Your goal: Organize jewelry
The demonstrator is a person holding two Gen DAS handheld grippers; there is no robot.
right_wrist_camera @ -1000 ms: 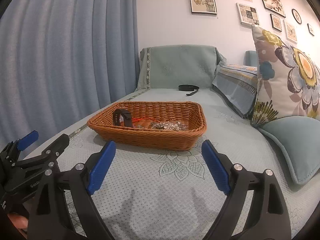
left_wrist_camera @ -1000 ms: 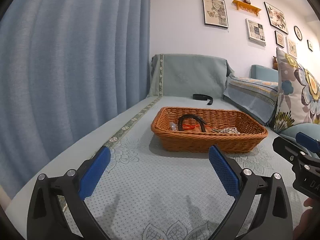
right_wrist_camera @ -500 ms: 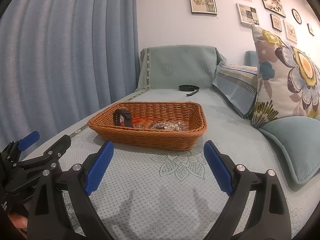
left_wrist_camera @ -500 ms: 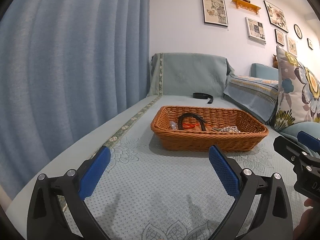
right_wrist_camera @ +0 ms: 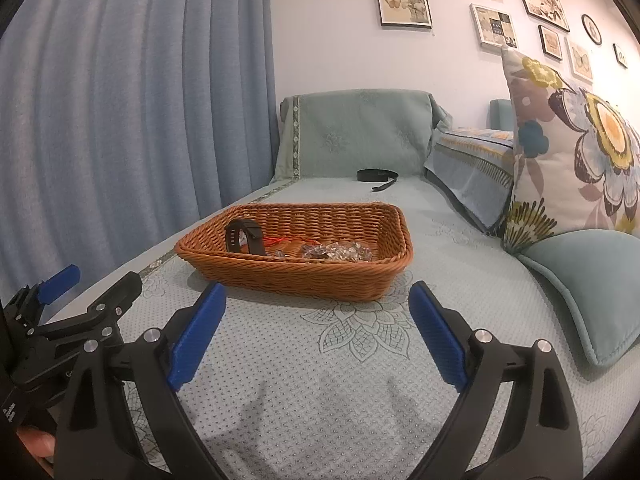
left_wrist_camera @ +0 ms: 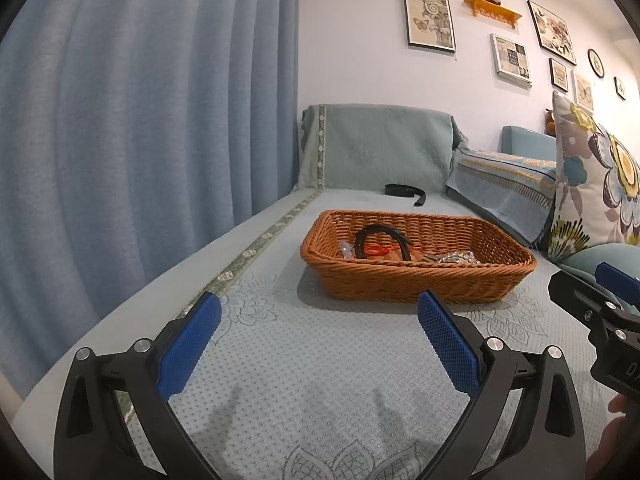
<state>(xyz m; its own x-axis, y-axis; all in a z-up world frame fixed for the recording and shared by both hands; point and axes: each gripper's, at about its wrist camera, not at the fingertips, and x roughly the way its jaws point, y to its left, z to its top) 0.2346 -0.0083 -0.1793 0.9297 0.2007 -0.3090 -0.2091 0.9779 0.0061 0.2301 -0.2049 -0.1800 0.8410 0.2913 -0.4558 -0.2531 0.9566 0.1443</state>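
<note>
A brown wicker basket (left_wrist_camera: pixel 416 280) (right_wrist_camera: pixel 296 276) sits on the pale green sofa cover. Inside lie a black watch (left_wrist_camera: pixel 380 240) (right_wrist_camera: pixel 244 236), a red cord (left_wrist_camera: pixel 382 249) (right_wrist_camera: pixel 286 240) and a clear bead bracelet (left_wrist_camera: pixel 452 257) (right_wrist_camera: pixel 336 251). A black band (left_wrist_camera: pixel 404 191) (right_wrist_camera: pixel 378 176) lies on the cover beyond the basket. My left gripper (left_wrist_camera: pixel 318 338) is open and empty, short of the basket. My right gripper (right_wrist_camera: pixel 316 328) is open and empty, also short of it. Each gripper shows at the edge of the other's view.
A blue curtain (left_wrist_camera: pixel 140 140) hangs along the left. A floral pillow (right_wrist_camera: pixel 572 152) and a plain green cushion (right_wrist_camera: pixel 592 280) lie on the right. The sofa's covered armrest (left_wrist_camera: pixel 376 148) stands behind the black band. Framed pictures (left_wrist_camera: pixel 430 20) hang on the wall.
Both grippers have drawn back slightly from the basket and stay open. The things in the basket have not moved.
</note>
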